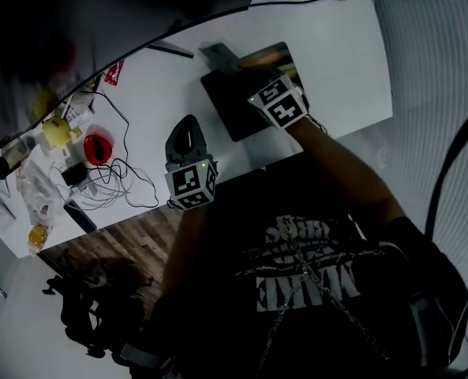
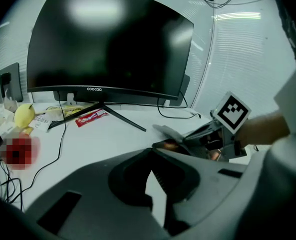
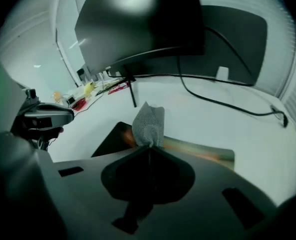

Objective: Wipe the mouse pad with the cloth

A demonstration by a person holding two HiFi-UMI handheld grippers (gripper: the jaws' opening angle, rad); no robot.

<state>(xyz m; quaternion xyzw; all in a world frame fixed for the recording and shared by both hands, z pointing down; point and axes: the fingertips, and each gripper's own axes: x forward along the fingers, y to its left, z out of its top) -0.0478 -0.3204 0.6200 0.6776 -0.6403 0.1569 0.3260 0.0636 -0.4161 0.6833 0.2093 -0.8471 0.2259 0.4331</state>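
Note:
The dark mouse pad [image 1: 235,101] lies on the white desk [image 1: 336,54], in front of the monitor. My right gripper [image 1: 235,66] is over the pad's far edge, shut on a small grey cloth [image 1: 217,54]. In the right gripper view the cloth [image 3: 148,123] sticks up out of the closed jaws [image 3: 148,145], with the pad [image 3: 197,150] just beyond. My left gripper [image 1: 189,121] hovers over bare desk to the left of the pad, its fingertips together and nothing in them. In the left gripper view [image 2: 152,153] it faces the right gripper [image 2: 207,136].
A curved black monitor [image 2: 108,44] on a V-shaped stand fills the back of the desk. A red packet [image 2: 90,117], a yellow object [image 1: 56,131], a red object [image 1: 98,146] and tangled cables [image 1: 119,180] crowd the left end. A cable [image 3: 227,101] runs behind the pad.

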